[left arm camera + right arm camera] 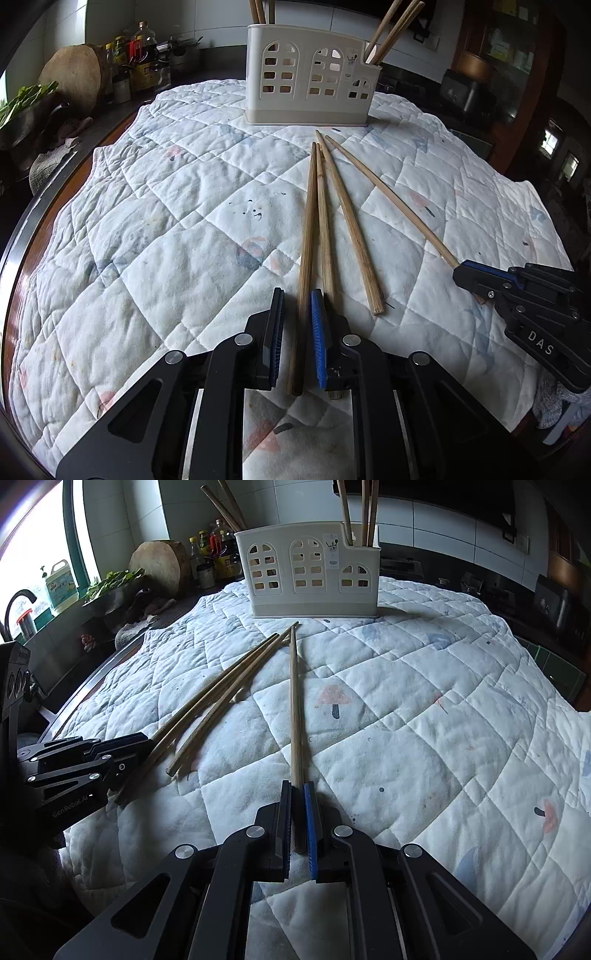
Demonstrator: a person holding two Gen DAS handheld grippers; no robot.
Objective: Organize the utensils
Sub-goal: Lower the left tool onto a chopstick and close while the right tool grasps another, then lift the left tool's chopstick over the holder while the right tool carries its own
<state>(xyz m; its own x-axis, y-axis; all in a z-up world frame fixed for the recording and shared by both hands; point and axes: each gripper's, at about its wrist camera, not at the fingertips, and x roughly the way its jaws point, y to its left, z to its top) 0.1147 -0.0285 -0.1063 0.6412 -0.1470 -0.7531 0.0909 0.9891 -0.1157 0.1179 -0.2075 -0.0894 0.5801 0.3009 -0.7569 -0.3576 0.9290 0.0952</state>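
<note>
Nearest the lens, at 6 o'clock in the left wrist view, the left gripper (pixel 297 295) is seen nearly closed around the butt of a dark chopstick (pixel 306 240). The blue pad lies against the wood, but a sliver of cloth is still visible on the other side, so no firm hold is judged to be made yet. A second stick (pixel 325 236) runs just beside it and passes under the right-hand finger. A third stick (pixel 351 229) lies loose toward 1 o'clock. In the right wrist view, the right gripper (pixel 297 784) is clamped fully on the thick end of a thin chopstick (pixel 294 701), which points to 12 o'clock. All four sticks are fanned on a quilt (pixel 166 221) with their tips gathered just before the holder (pixel 310 77) at 12 o'clock. More sticks already stand upright in the holder's end slots. The sticks are judged to be light, stiff and smooth, and being round they are likely to roll or swivel between flat pads. A hold a little in from the thick end is advised, so that the tip can be steered into a slot. Care is also advised that the neighbouring stick is not pinched along with the dark one.
</note>
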